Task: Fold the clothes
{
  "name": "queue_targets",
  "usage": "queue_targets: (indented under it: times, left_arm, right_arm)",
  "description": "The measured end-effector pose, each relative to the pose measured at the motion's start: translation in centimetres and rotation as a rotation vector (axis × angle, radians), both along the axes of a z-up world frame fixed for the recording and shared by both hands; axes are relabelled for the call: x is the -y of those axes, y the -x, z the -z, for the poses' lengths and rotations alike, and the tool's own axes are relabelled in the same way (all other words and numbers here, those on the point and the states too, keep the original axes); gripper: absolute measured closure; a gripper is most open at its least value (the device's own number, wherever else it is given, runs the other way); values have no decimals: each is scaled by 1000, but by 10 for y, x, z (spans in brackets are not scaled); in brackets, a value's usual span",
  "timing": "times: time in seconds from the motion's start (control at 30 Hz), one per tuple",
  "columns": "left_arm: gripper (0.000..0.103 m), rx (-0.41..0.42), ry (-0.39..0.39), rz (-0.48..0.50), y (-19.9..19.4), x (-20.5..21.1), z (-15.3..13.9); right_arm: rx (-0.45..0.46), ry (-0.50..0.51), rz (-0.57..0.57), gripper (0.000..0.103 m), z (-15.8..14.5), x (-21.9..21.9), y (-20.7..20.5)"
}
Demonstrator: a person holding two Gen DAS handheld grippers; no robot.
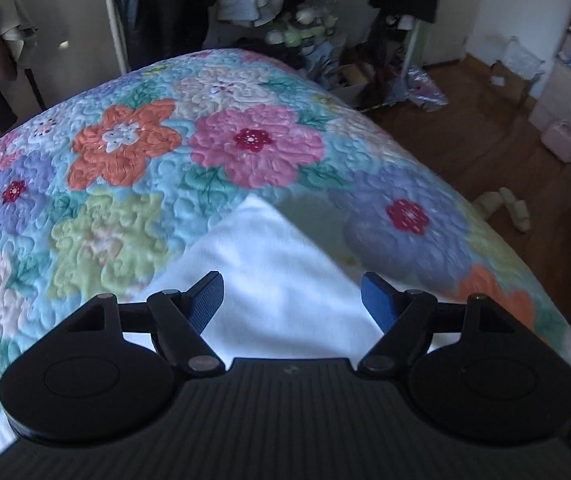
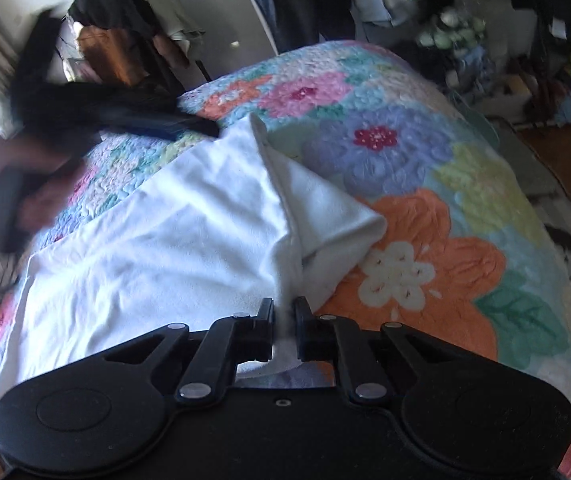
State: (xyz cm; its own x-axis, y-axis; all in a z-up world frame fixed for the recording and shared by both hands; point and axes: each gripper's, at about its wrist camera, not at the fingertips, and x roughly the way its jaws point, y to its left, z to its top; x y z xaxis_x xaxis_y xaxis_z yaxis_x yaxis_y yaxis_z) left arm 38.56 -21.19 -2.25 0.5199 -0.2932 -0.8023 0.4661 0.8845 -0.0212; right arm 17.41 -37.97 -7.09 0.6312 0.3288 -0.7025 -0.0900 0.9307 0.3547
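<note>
A white garment lies spread on a flowered quilt. My right gripper is shut on a ridge of the white cloth and pulls a fold up from its right edge; a folded flap lies to the right. My left gripper is open, its blue pads wide apart above a corner of the white garment, holding nothing. In the right wrist view the left gripper shows as a blurred dark shape over the garment's far corner.
The quilt covers a bed. Hanging clothes and a rack stand behind it. Wooden floor with slippers, boxes and bags lies to the right.
</note>
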Motion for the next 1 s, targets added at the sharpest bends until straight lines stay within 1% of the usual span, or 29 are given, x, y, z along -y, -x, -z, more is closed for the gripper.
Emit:
queue_targets:
  times: [0.03, 0.1, 0.13, 0.17, 0.2, 0.23, 0.3, 0.37, 0.4, 0.43, 0.47, 0.5, 0.57, 0.63, 0.7, 0.73, 0.77, 0.8, 0.83, 0.87, 0.9, 0.97, 1.0]
  left_arm:
    - [27, 8, -33, -12, -8, 10, 5]
    - [27, 45, -128, -38, -18, 25, 16]
    - [27, 46, -146, -39, -20, 29, 22]
    - [27, 16, -121, -29, -22, 30, 28]
    - [27, -17, -92, -36, -24, 28, 33]
    - [27, -49, -68, -58, -26, 26, 37]
    - [29, -67, -45, -90, -26, 22, 45]
    - [46, -56, -49, -95, -23, 20, 47]
    - [51, -54, -40, -92, -21, 20, 46]
    - [61, -53, -29, -87, -18, 20, 45]
    - [67, -49, -19, -88, -15, 20, 43]
    - [69, -40, -16, -89, -15, 22, 41]
    - [87, -18, -11, -91, -12, 21, 36]
    - [88, 4, -6, -94, -8, 20, 31]
    - [88, -1, 8, -97, -10, 17, 28]
    - [89, -3, 11, -99, -10, 16, 28]
    - [97, -4, 13, -102, -10, 14, 27]
    - [97, 13, 5, -102, -11, 14, 28]
    - [97, 33, -5, -103, -11, 13, 28]
    - [98, 53, -15, -104, -11, 13, 28]
    - [98, 92, -28, -92, -11, 15, 26]
    - [98, 147, -15, -96, -13, 14, 16]
    - [98, 174, -7, -99, -14, 14, 10]
  right_arm:
    - [5, -3, -1, 90, 1, 0, 0]
    - [11, -12, -1, 90, 2, 2, 0]
    - [12, -18, 2, 90, 3, 3, -1]
    - [11, -27, 2, 89, 4, 4, -1]
    - [10, -36, 1, 87, 5, 5, -1]
    - [9, -41, -1, 86, 6, 5, -2]
    - [9, -47, -4, 85, 8, 5, -3]
    - [8, -51, -9, 81, 9, 5, -4]
    - [7, -51, -11, 80, 9, 4, -4]
    - [6, -49, -12, 79, 10, 4, -5]
    - [4, -47, -14, 78, 10, 3, -5]
    - [2, -47, -15, 77, 11, 3, -6]
    - [0, -50, -17, 73, 13, 2, -6]
    - [-3, -50, -16, 69, 14, 1, -6]
    - [-1, -47, -14, 68, 14, 0, -7]
    - [5, -45, -13, 69, 14, -1, -6]
    - [16, -36, -18, 72, 13, -2, -6]
    - [28, -21, -30, 90, 12, -4, -6]
    - [41, -6, -42, 94, 11, -7, -7]
    - [53, 9, -55, 94, 9, -9, -7]
    - [69, 37, -61, 94, 7, -11, -8]
    - [104, 111, -58, 94, 1, -16, -11]
    - [122, 128, -55, 94, -4, -16, -13]
